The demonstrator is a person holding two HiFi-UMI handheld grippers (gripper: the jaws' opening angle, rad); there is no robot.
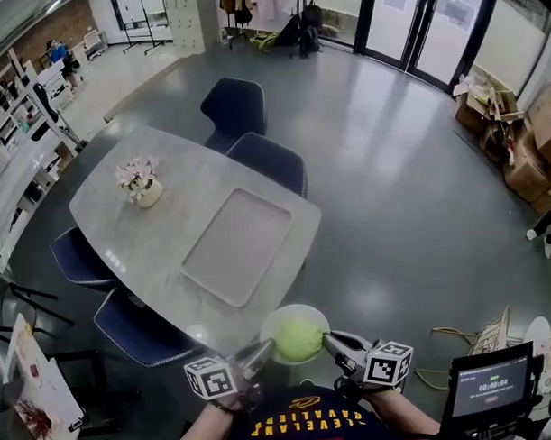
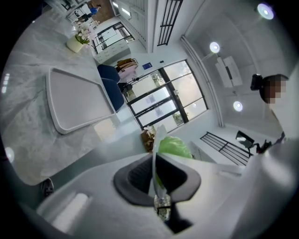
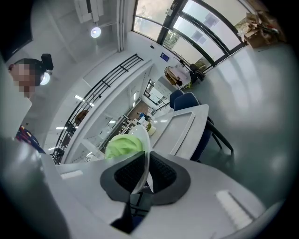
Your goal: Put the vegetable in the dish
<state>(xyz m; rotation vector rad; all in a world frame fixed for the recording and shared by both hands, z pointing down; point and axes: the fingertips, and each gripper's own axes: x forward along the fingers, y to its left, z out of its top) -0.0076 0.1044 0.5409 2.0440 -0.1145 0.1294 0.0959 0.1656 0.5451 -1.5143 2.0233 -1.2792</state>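
Observation:
A green leafy vegetable (image 1: pixel 298 340) lies in a white dish (image 1: pixel 284 320) that hangs just past the table's near corner. My left gripper (image 1: pixel 267 346) is shut on the dish's left rim, and my right gripper (image 1: pixel 327 341) is shut on its right rim. In the left gripper view the rim (image 2: pixel 154 156) stands edge-on between the shut jaws, with the vegetable (image 2: pixel 174 147) behind it. The right gripper view shows the same: the rim (image 3: pixel 144 154) is pinched, and the vegetable (image 3: pixel 124 145) sits to its left.
A grey table (image 1: pixel 148 242) carries a flat grey tray (image 1: pixel 236 245) and a small flower pot (image 1: pixel 141 185). Blue chairs (image 1: pixel 234 107) ring the table. Cardboard boxes (image 1: pixel 522 142) lie at the far right. A timer screen (image 1: pixel 491 384) stands at my right.

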